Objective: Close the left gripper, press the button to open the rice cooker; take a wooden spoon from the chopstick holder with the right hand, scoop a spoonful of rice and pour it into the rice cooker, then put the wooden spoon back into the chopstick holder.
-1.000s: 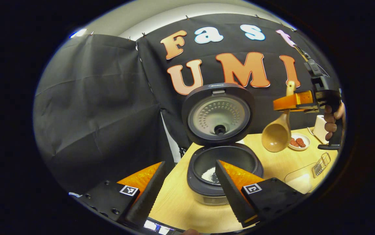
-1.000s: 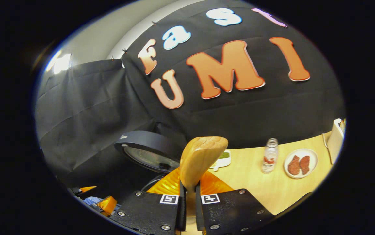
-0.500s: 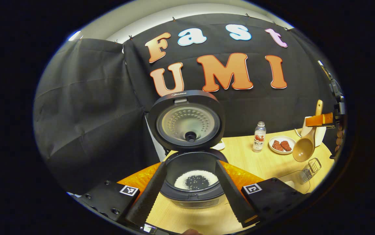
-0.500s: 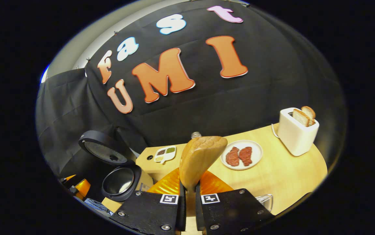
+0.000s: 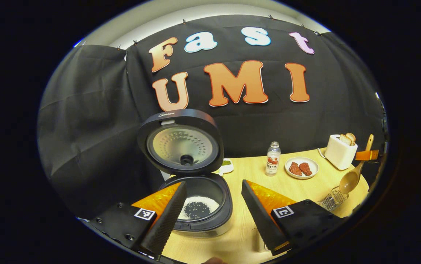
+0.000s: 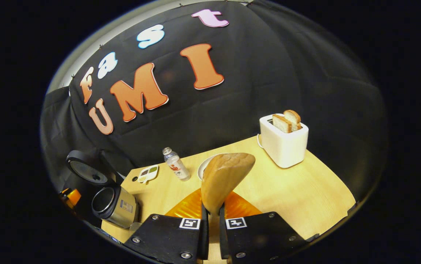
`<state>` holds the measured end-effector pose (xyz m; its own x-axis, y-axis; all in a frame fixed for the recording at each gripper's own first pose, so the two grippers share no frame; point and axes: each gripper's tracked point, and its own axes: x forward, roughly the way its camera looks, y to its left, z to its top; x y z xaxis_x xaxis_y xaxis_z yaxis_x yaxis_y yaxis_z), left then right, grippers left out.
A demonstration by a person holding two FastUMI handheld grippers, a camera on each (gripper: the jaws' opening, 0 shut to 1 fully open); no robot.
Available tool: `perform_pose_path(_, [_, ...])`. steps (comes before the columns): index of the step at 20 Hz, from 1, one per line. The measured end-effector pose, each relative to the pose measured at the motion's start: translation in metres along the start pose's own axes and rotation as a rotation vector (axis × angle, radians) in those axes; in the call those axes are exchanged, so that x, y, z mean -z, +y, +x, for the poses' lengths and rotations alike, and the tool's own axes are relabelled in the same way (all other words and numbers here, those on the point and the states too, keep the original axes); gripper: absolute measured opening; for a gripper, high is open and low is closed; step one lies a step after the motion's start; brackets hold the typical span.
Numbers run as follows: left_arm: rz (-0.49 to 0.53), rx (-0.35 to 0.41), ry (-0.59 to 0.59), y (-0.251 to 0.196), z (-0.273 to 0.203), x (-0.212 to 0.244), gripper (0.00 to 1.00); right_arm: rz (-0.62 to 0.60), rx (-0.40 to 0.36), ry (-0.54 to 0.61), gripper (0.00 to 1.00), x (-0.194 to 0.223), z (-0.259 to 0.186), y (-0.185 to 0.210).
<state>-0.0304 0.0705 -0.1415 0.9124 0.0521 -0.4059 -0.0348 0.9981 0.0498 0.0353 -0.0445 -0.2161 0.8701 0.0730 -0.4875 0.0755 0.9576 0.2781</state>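
Left gripper view shows the rice cooker [image 5: 199, 205] open with rice inside, left gripper [image 5: 214, 212] jaws apart, while right gripper [image 6: 210, 223] jaws clamp the wooden spoon [image 6: 223, 181] over the worktop [image 6: 298, 194], likely needing lowering into the wire chopstick holder [image 5: 333, 198].

The left gripper [image 5: 212, 209] has two black blocks at its base. Each block has a small white square with a black pattern and a few round screws. Its long fingers [image 5: 166, 220] have tiny ridges on the inner side. The right gripper [image 6: 211, 229] has the same black blocks, white pattern squares and shiny screws.
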Motion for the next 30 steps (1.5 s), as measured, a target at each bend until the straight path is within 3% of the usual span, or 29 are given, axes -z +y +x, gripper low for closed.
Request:
perform_pose_path(3, [0.001, 0.01, -0.006, -0.01, 0.0, -0.006, 1.0, 0.004, 0.033, 0.008, 0.11, 0.009, 0.0, -0.024])
perform_pose_path(7, [-0.024, 0.006, 0.011, -0.013, -0.005, -0.005, 1.0, -0.025, 0.045, 0.027, 0.11, 0.024, 0.009, -0.029])
perform_pose_path(8, [-0.026, -0.003, 0.016, -0.01, -0.006, -0.003, 0.94, -0.03, 0.046, 0.038, 0.11, 0.03, 0.011, -0.03])
perform_pose_path(9, [-0.027, -0.011, 0.022, -0.008, -0.008, -0.002, 1.0, -0.025, 0.042, 0.051, 0.11, 0.036, 0.013, -0.029])
perform_pose_path(10, [-0.03, -0.02, 0.027, -0.007, -0.009, 0.0, 0.94, -0.024, 0.036, 0.065, 0.12, 0.043, 0.015, -0.028])
perform_pose_path(11, [-0.031, -0.028, 0.033, -0.004, -0.01, 0.001, 0.94, -0.025, 0.036, 0.078, 0.12, 0.05, 0.017, -0.029])
perform_pose_path(12, [-0.033, -0.032, 0.039, -0.004, -0.011, 0.002, 1.0, -0.026, 0.036, 0.09, 0.12, 0.057, 0.019, -0.029])
perform_pose_path(13, [-0.034, -0.034, 0.043, -0.003, -0.012, 0.002, 0.94, -0.03, 0.039, 0.103, 0.12, 0.064, 0.021, -0.03])
perform_pose_path(15, [-0.029, -0.036, 0.046, -0.003, -0.013, 0.001, 0.94, -0.037, 0.048, 0.12, 0.12, 0.073, 0.021, -0.034])
perform_pose_path(16, [-0.025, -0.034, 0.044, -0.004, -0.013, 0.0, 1.0, -0.038, 0.053, 0.13, 0.12, 0.078, 0.021, -0.036])
perform_pose_path(17, [-0.02, -0.033, 0.043, -0.004, -0.012, -0.002, 0.94, -0.033, 0.057, 0.138, 0.11, 0.081, 0.02, -0.038])
perform_pose_path(18, [-0.017, -0.027, 0.04, -0.006, -0.011, -0.003, 1.0, -0.03, 0.065, 0.148, 0.12, 0.085, 0.02, -0.04])
perform_pose_path(19, [-0.018, -0.018, 0.043, -0.009, -0.01, -0.003, 0.94, -0.028, 0.071, 0.16, 0.12, 0.09, 0.018, -0.041])
perform_pose_path(20, [-0.027, -0.008, 0.047, -0.012, -0.007, -0.002, 0.94, -0.028, 0.074, 0.165, 0.12, 0.094, 0.016, -0.041])
perform_pose_path(21, [-0.035, 0.0, 0.05, -0.014, -0.005, -0.003, 1.0, -0.036, 0.074, 0.169, 0.12, 0.096, 0.012, -0.042])
perform_pose_path(22, [-0.038, 0.006, 0.049, -0.015, -0.004, -0.004, 1.0, -0.033, 0.075, 0.157, 0.12, 0.094, 0.011, -0.042])
perform_pose_path(23, [-0.032, 0.005, 0.046, -0.014, -0.001, -0.007, 0.94, -0.031, 0.072, 0.174, 0.13, 0.098, 0.01, -0.042])
perform_pose_path(24, [-0.03, 0.005, 0.044, -0.013, 0.002, -0.008, 0.94, -0.024, 0.071, 0.194, 0.1, 0.101, 0.007, -0.044])
perform_pose_path(25, [-0.034, 0.006, 0.043, -0.013, 0.006, -0.01, 1.0, -0.019, 0.074, 0.21, 0.12, 0.102, 0.004, -0.048])
perform_pose_path(26, [-0.04, 0.007, 0.041, -0.014, 0.01, -0.013, 1.0, -0.011, 0.082, 0.223, 0.19, 0.101, 0.002, -0.053])
perform_pose_path(27, [-0.047, 0.007, 0.039, -0.014, 0.015, -0.016, 0.94, 0.007, 0.088, 0.245, 0.27, 0.102, 0.0, -0.056])
perform_pose_path(28, [-0.055, 0.008, 0.04, -0.014, 0.017, -0.019, 0.94, 0.028, 0.086, 0.26, 0.26, 0.101, -0.005, -0.056])
perform_pose_path(29, [-0.062, 0.01, 0.035, -0.014, 0.021, -0.025, 1.0, 0.04, 0.093, 0.256, 0.27, 0.096, -0.007, -0.058])
perform_pose_path(30, [-0.064, 0.002, 0.028, -0.011, 0.024, -0.033, 0.93, 0.04, 0.098, 0.254, 0.28, 0.091, -0.009, -0.059])
